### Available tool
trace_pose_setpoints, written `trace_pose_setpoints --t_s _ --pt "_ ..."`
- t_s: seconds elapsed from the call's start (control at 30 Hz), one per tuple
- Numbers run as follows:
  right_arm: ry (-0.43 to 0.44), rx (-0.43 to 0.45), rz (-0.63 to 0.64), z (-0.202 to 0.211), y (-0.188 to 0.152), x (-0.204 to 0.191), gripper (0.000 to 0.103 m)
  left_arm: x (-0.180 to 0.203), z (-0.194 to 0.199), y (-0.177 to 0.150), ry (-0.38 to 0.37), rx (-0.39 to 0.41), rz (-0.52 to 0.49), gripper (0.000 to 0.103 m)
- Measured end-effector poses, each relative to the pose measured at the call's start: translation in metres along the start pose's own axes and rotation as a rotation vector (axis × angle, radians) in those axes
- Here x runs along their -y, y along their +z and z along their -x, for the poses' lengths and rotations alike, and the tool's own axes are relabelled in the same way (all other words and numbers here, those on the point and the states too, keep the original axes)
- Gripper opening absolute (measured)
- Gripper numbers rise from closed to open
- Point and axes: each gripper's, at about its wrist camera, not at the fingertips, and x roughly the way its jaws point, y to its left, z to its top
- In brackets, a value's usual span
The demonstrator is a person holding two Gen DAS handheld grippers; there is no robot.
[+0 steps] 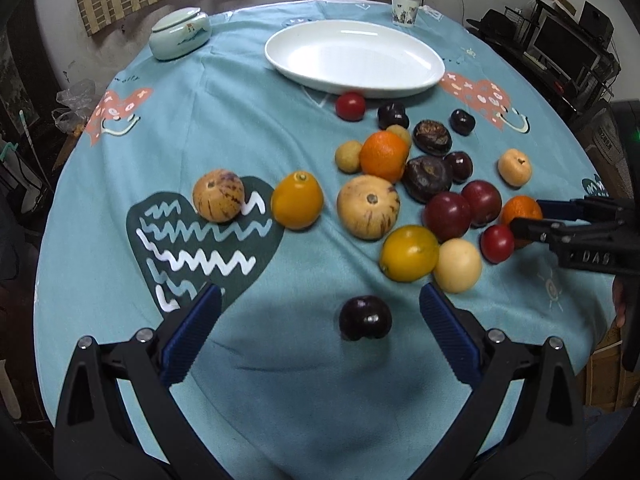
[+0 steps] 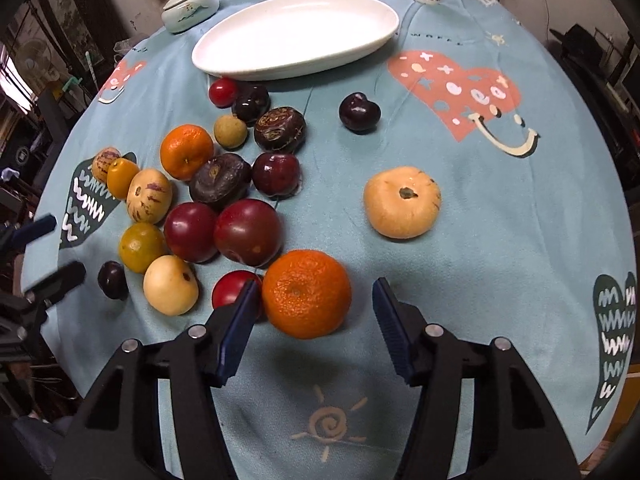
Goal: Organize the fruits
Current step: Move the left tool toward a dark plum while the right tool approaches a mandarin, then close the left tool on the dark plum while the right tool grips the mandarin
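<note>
A heap of fruit lies on the blue cloth in front of an empty white oval plate (image 1: 354, 56) (image 2: 296, 36). My left gripper (image 1: 320, 296) is open low over the cloth, and a dark plum (image 1: 365, 318) lies untouched between its fingers. My right gripper (image 2: 316, 288) straddles an orange mandarin (image 2: 306, 294). Its left pad is right at the peel, while a gap shows at its right pad. In the left wrist view the right gripper (image 1: 528, 216) reaches in from the right around that mandarin (image 1: 520, 208). A small red fruit (image 2: 230, 288) sits just left of the right gripper's left finger.
Plums, oranges, striped melons and pale fruits crowd the middle (image 1: 400, 184). A pale squat fruit (image 2: 402, 202) and a dark plum (image 2: 359, 112) lie apart. A celadon lidded jar (image 1: 180, 36) and a paper cup (image 1: 405, 9) stand at the far edge. Shelves of equipment (image 1: 568, 48) are beyond the table.
</note>
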Motion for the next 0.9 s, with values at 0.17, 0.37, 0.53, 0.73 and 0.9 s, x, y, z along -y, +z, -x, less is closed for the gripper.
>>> trace_pose_setpoints --t_s 0.17,0.37,0.53,0.73,0.9 --pt "0.054 -0.015 0.032 0.001 -0.003 0.002 0.049 0.003 -0.010 -0.007 -0.007 -0.030 0.008 0.100" --pt "0.055 -0.014 0.055 0.004 -0.006 0.000 0.047 0.009 -0.021 -0.010 -0.018 -0.060 0.014 0.100" --pt "0.063 -0.015 0.062 0.005 -0.007 0.002 0.046 0.014 -0.033 -0.012 -0.027 -0.098 0.010 0.094" --pt "0.064 -0.013 0.062 0.004 -0.007 0.002 0.046 0.021 -0.043 -0.012 -0.028 -0.126 -0.003 0.083" --pt "0.063 -0.015 0.067 0.004 -0.006 0.002 0.046 0.021 -0.042 -0.009 -0.034 -0.120 0.006 0.067"
